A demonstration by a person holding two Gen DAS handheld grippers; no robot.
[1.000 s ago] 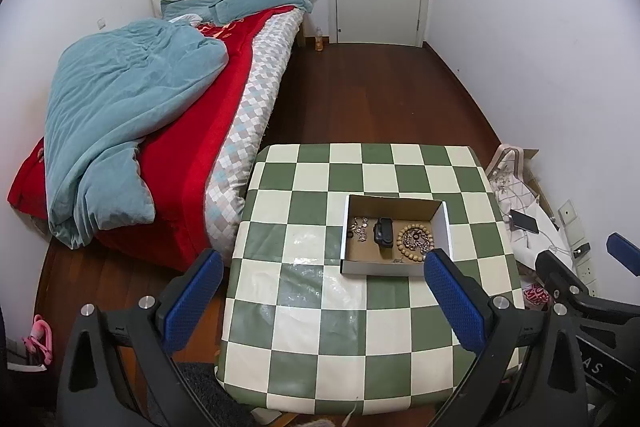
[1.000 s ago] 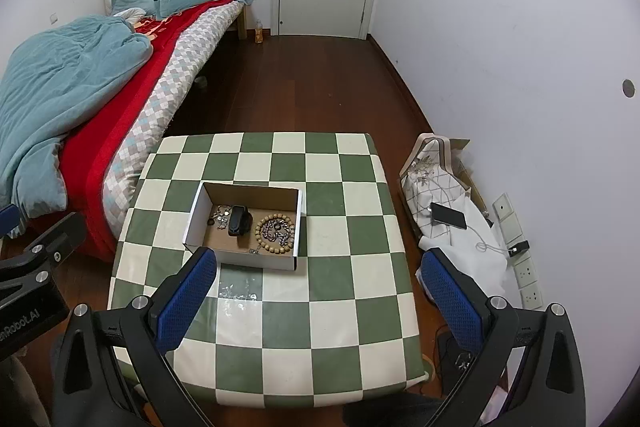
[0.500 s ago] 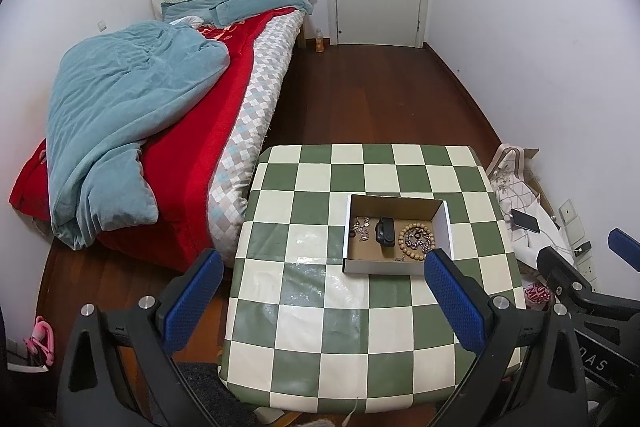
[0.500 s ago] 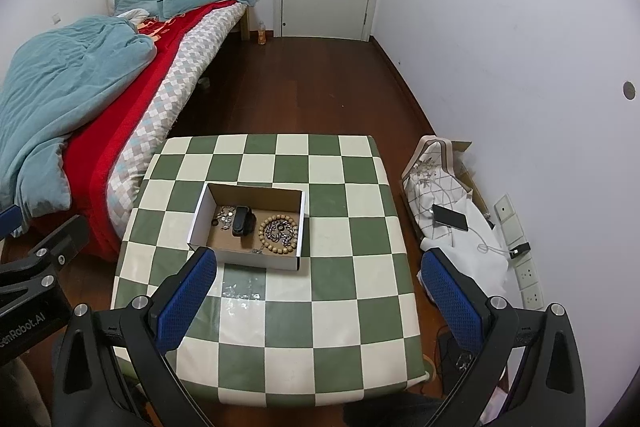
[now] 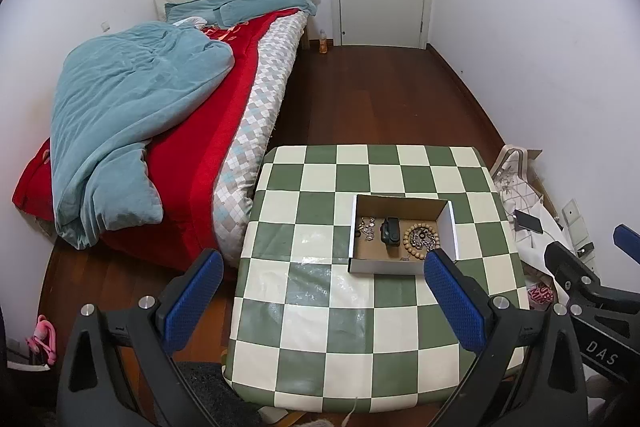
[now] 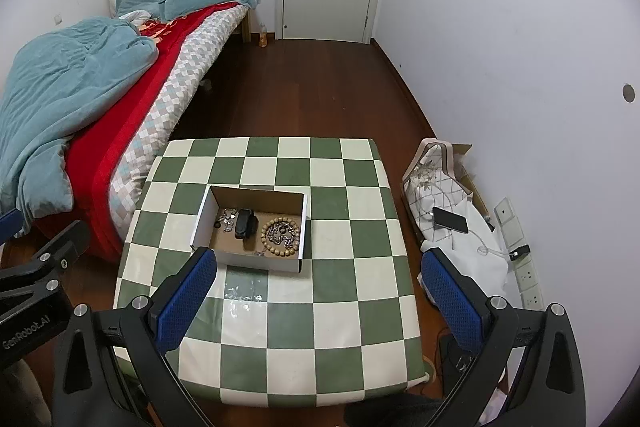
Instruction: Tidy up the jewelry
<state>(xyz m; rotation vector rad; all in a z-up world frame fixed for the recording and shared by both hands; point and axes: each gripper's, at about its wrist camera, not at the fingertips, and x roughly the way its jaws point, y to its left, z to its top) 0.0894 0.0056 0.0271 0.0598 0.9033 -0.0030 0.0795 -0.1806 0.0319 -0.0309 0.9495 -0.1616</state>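
Both views drift slightly back from the table (image 6: pixel 344 311) – the left gripper (image 5: pixel 322 291) and right gripper (image 6: pixel 318 289) stay wide and empty, while the jewelry lies in the box (image 6: pixel 208 211) at centre frame.

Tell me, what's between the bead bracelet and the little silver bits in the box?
A black watch-like thing lies between the bead bracelet and the silver bits, inside the cardboard box. The right wrist view shows it best.
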